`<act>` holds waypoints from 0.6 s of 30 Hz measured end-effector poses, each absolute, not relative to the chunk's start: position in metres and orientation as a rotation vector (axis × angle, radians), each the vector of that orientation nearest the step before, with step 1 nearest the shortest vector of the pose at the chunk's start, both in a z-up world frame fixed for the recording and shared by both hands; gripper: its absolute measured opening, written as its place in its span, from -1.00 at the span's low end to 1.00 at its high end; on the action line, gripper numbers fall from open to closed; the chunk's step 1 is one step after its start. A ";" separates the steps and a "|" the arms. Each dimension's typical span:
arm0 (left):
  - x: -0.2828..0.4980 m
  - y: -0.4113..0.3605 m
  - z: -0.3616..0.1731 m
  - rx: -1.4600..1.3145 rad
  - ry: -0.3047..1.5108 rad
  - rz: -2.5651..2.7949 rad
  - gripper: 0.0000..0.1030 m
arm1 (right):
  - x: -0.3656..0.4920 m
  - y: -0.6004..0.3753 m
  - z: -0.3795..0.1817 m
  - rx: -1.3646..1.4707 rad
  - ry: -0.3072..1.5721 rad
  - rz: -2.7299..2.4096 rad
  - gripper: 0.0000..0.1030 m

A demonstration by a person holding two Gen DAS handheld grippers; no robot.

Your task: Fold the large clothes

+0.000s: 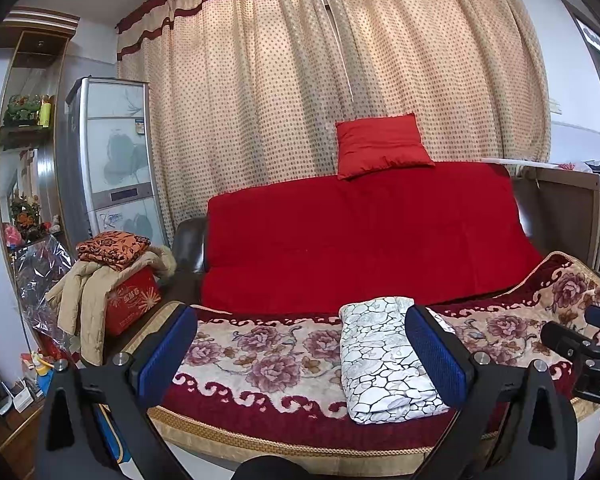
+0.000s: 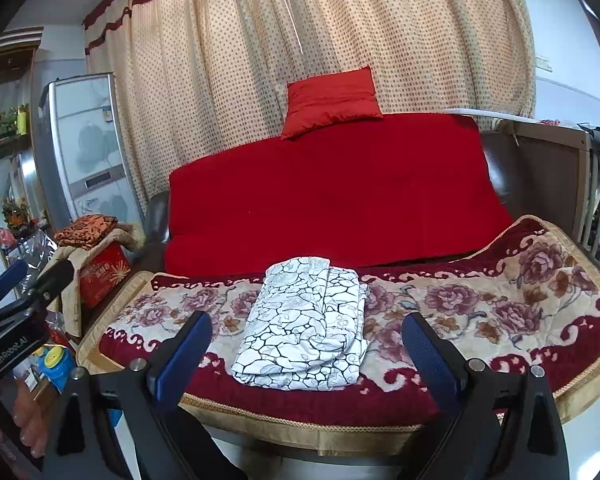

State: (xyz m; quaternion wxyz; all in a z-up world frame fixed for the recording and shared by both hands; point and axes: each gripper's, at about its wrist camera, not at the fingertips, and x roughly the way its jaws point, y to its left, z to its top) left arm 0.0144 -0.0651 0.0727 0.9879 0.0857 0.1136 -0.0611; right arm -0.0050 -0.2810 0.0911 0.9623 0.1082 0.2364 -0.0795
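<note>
A white cloth with a black crackle print (image 1: pixel 384 360) (image 2: pixel 306 328) lies folded into a neat rectangle on the floral blanket (image 1: pixel 268 364) (image 2: pixel 480 312) of the sofa seat. My left gripper (image 1: pixel 300 344) is open and hovers short of the seat, the cloth sitting just left of its right finger (image 1: pixel 436 352). My right gripper (image 2: pixel 308 356) is open too, held back from the seat edge with the cloth framed between its blue pads. Neither gripper touches the cloth. The other gripper shows at the right edge of the left view (image 1: pixel 580 352) and at the left edge of the right view (image 2: pixel 16 312).
A red throw (image 1: pixel 364 236) covers the sofa back, with a red cushion (image 1: pixel 382 145) on top. Left of the sofa a red box (image 1: pixel 130 300) carries a beige jacket (image 1: pixel 88 292) and an orange patterned cloth (image 1: pixel 112 248). Dotted curtains hang behind; a wooden crib (image 2: pixel 580 184) stands right.
</note>
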 end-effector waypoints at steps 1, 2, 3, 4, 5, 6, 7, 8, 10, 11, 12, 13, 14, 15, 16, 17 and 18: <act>0.014 -0.065 0.073 0.170 0.227 -0.122 1.00 | -0.005 -0.280 0.091 0.217 0.482 -0.161 0.89; 0.014 -0.063 0.073 0.168 0.226 -0.121 1.00 | -0.004 -0.280 0.090 0.214 0.486 -0.161 0.89; 0.014 -0.062 0.074 0.165 0.225 -0.120 1.00 | -0.003 -0.279 0.090 0.213 0.489 -0.159 0.89; 0.014 -0.061 0.074 0.162 0.225 -0.119 1.00 | -0.004 -0.278 0.090 0.214 0.488 -0.158 0.89; 0.014 -0.060 0.074 0.159 0.225 -0.119 1.00 | -0.004 -0.278 0.091 0.213 0.485 -0.159 0.89; 0.014 -0.060 0.074 0.157 0.225 -0.119 1.00 | -0.004 -0.277 0.092 0.211 0.481 -0.162 0.89; 0.014 -0.059 0.074 0.156 0.225 -0.119 1.00 | -0.004 -0.277 0.092 0.209 0.480 -0.162 0.89; 0.014 -0.058 0.074 0.157 0.224 -0.117 1.00 | -0.004 -0.276 0.093 0.208 0.480 -0.162 0.89; 0.014 -0.058 0.074 0.159 0.223 -0.116 1.00 | -0.003 -0.275 0.094 0.206 0.480 -0.160 0.89; 0.013 -0.058 0.075 0.159 0.223 -0.117 1.00 | -0.003 -0.276 0.094 0.205 0.479 -0.159 0.89; 0.013 -0.058 0.075 0.159 0.222 -0.116 1.00 | -0.003 -0.275 0.094 0.205 0.479 -0.159 0.89; 0.013 -0.058 0.075 0.158 0.223 -0.117 1.00 | -0.003 -0.274 0.095 0.203 0.477 -0.159 0.89; 0.013 -0.058 0.075 0.158 0.224 -0.118 1.00 | -0.003 -0.274 0.095 0.202 0.476 -0.160 0.89; 0.013 -0.058 0.074 0.158 0.224 -0.117 1.00 | -0.004 -0.274 0.095 0.202 0.474 -0.161 0.89; 0.013 -0.057 0.074 0.158 0.223 -0.115 1.00 | -0.004 -0.274 0.096 0.201 0.473 -0.161 0.89; 0.013 -0.057 0.074 0.157 0.223 -0.115 1.00 | -0.004 -0.274 0.096 0.202 0.471 -0.161 0.89; 0.013 -0.056 0.074 0.155 0.223 -0.114 1.00 | -0.004 -0.275 0.096 0.202 0.470 -0.163 0.89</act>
